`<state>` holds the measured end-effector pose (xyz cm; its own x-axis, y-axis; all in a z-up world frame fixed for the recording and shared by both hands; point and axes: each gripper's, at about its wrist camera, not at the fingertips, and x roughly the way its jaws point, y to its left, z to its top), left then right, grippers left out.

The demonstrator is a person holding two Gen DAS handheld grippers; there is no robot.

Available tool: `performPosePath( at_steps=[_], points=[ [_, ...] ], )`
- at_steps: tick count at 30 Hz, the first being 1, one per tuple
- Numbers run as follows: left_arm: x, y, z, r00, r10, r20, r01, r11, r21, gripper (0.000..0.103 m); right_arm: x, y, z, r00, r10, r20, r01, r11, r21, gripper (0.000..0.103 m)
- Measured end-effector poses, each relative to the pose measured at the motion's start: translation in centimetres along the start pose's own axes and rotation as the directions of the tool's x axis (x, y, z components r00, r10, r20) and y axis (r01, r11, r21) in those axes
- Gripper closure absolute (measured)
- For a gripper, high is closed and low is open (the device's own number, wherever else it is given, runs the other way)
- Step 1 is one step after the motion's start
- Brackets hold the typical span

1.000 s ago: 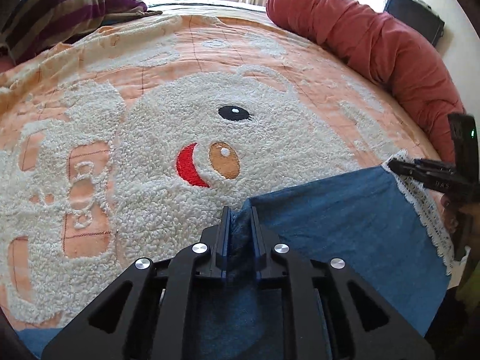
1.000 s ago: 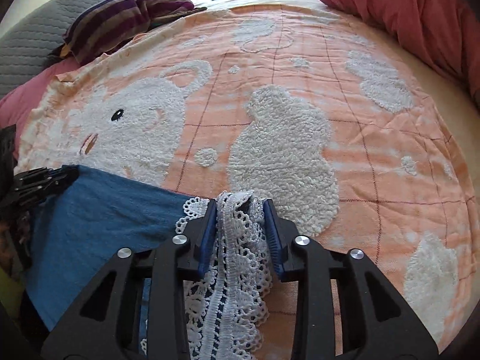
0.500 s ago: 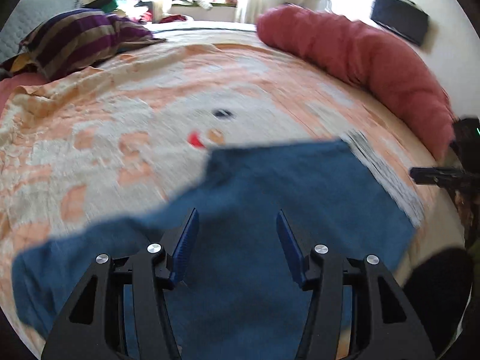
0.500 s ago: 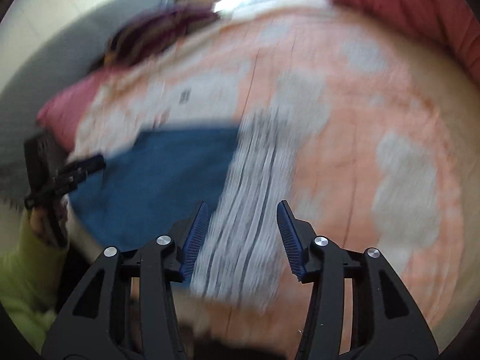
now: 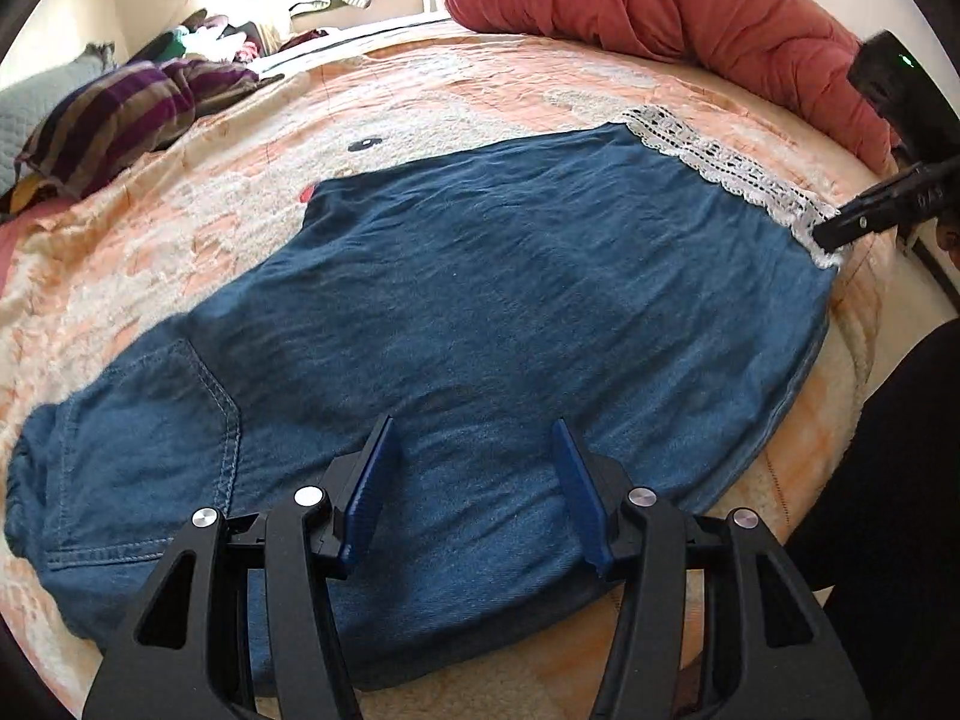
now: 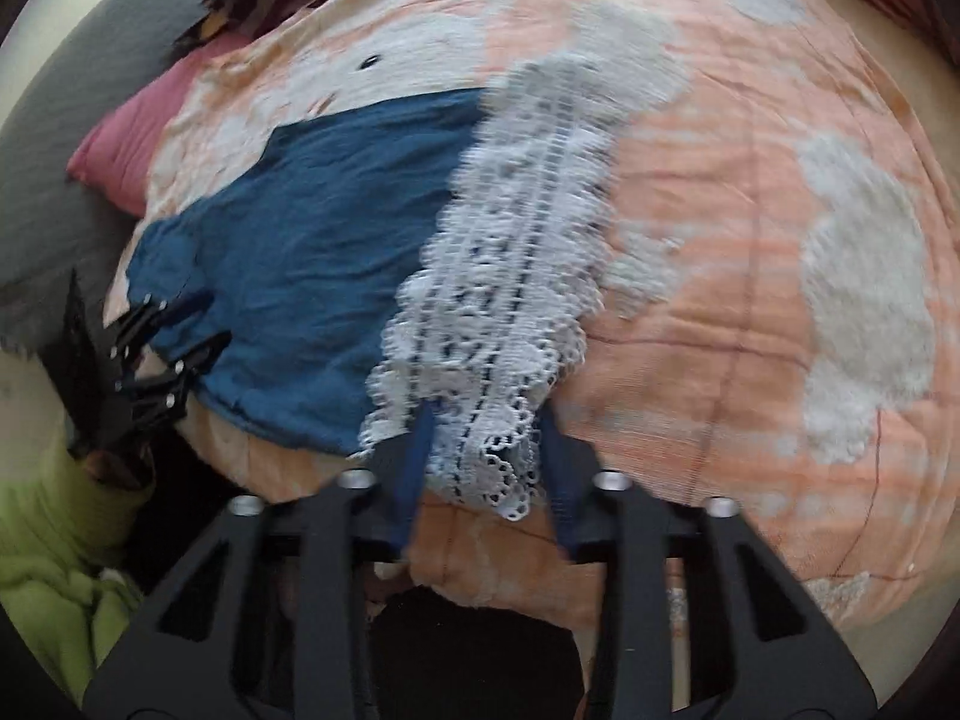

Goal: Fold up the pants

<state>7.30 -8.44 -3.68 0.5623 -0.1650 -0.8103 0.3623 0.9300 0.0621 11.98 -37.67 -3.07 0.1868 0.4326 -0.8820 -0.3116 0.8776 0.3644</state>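
Both grippers stand released, jaws spread: the left gripper [image 5: 471, 483] hovers over the blue denim pants [image 5: 480, 312], which lie flat and faintly creased on the fleecy peach blanket [image 5: 198, 204], a stitched pocket [image 5: 150, 450] near their left end. The right gripper [image 6: 483, 468] straddles, without pinching, the white lace hem [image 6: 510, 276], an openwork scalloped strip that is partly motion-blurred. A rumpled red duvet [image 5: 690, 18] and a striped pillow [image 5: 114, 114] edge the bed, cut off by the fisheye rim.
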Motion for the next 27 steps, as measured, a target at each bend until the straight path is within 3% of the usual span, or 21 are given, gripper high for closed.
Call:
performPosePath(
  at_steps=[4, 6, 11, 14, 16, 17, 19, 22, 24, 27],
  points=[
    [0.0, 0.0, 0.1, 1.000, -0.001, -0.002, 0.001, 1.000, 0.000, 0.052, -1.5, 1.3, -0.2, 0.997, -0.075, 0.035, 0.077, 0.996, -0.047, 0.094],
    [0.1, 0.1, 0.2, 1.000, -0.005, -0.004, 0.005, 1.000, -0.005, 0.050, -1.3, 1.4, -0.6, 0.992, -0.129, 0.013, 0.130, 0.989, -0.072, 0.094],
    [0.4, 0.5, 0.3, 1.000, -0.019, -0.008, 0.019, 1.000, -0.014, 0.050, 0.7, 1.2, -0.9, 0.976, -0.212, -0.038, 0.209, 0.975, -0.071, 0.086],
    [0.2, 0.8, 0.2, 0.999, -0.034, -0.014, 0.033, 0.999, -0.024, 0.050, 0.2, 1.3, -0.7, 0.973, -0.228, -0.037, 0.226, 0.973, -0.054, 0.076],
    [-0.5, 1.3, 0.4, 0.996, -0.084, -0.029, 0.083, 0.996, -0.044, 0.048, -0.8, 1.7, -0.5, 0.965, -0.263, -0.001, 0.263, 0.964, -0.040, 0.066],
    [-1.2, 1.8, 0.5, 0.993, -0.116, -0.019, 0.115, 0.991, -0.064, 0.048, -1.8, 2.3, -0.2, 0.954, -0.295, 0.047, 0.297, 0.954, -0.044, 0.066],
    [-2.9, 3.6, 1.1, 0.990, -0.132, 0.040, 0.136, 0.984, -0.119, 0.047, -3.9, 4.3, 0.4, 0.943, -0.287, 0.167, 0.301, 0.951, -0.065, 0.056],
    [-5.0, 8.6, 2.2, 0.994, -0.030, 0.106, 0.053, 0.974, -0.219, 0.042, -4.3, 8.1, 2.0, 0.939, -0.243, 0.245, 0.281, 0.950, -0.134, 0.046],
    [-4.6, 11.9, 2.5, 0.997, 0.025, 0.068, -0.004, 0.955, -0.297, 0.042, -3.0, 10.9, 3.7, 0.945, -0.212, 0.250, 0.264, 0.943, -0.200, 0.046],
    [-2.4, 16.0, 1.5, 0.998, 0.049, -0.037, -0.059, 0.913, -0.404, 0.042, 0.4, 15.2, 6.9, 0.959, -0.155, 0.239, 0.223, 0.931, -0.289, 0.043]
  ],
)
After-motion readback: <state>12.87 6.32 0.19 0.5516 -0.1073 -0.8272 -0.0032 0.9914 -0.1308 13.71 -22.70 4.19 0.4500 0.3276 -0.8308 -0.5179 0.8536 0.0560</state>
